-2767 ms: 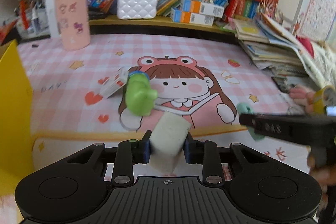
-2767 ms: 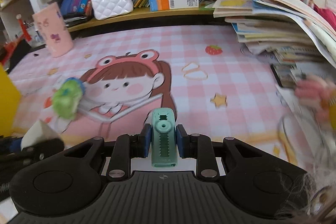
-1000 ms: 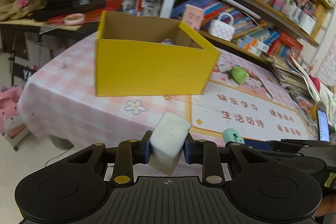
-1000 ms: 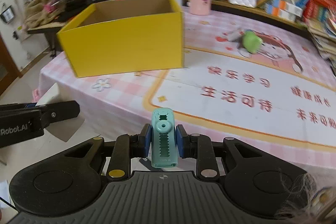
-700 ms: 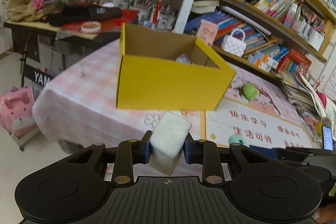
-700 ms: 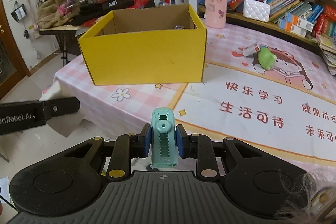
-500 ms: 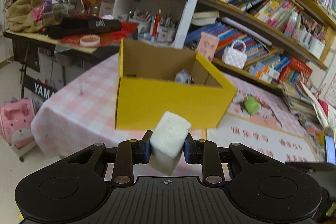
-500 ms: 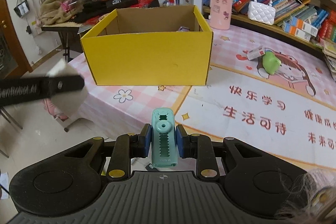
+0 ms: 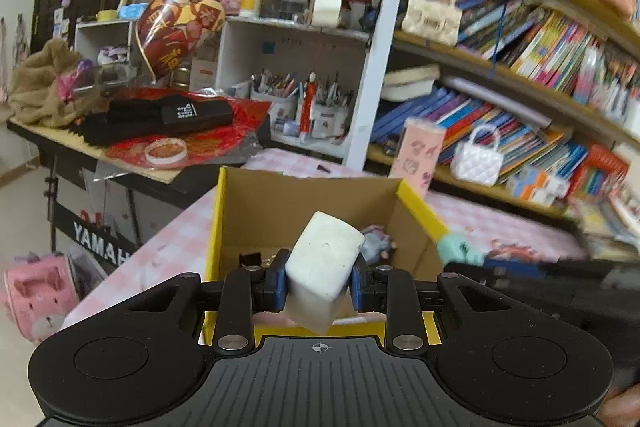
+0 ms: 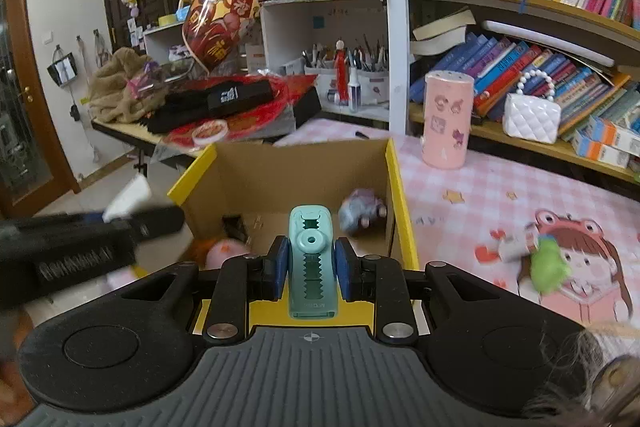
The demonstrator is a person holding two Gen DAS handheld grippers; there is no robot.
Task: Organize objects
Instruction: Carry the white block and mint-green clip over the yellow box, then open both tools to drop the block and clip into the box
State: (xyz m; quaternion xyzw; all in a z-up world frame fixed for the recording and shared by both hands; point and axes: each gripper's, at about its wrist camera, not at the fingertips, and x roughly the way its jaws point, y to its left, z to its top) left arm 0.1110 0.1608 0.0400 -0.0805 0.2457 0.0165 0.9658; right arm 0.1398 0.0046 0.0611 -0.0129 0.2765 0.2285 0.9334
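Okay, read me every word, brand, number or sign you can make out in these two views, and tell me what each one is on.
"YAMAH", cut off: white letters on the black panel under the side table.
Gold Chinese character on the red foil balloon: too distorted to quote.
White print on the black sleeve: too small.
Lettering on the other black gripper's arm: blurred.
Embossed mark low on the teal clip: illegible.
Book spines: unreadable.

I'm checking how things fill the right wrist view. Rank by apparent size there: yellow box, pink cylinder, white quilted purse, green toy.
1. yellow box
2. pink cylinder
3. white quilted purse, close to the cylinder, so unsure
4. green toy
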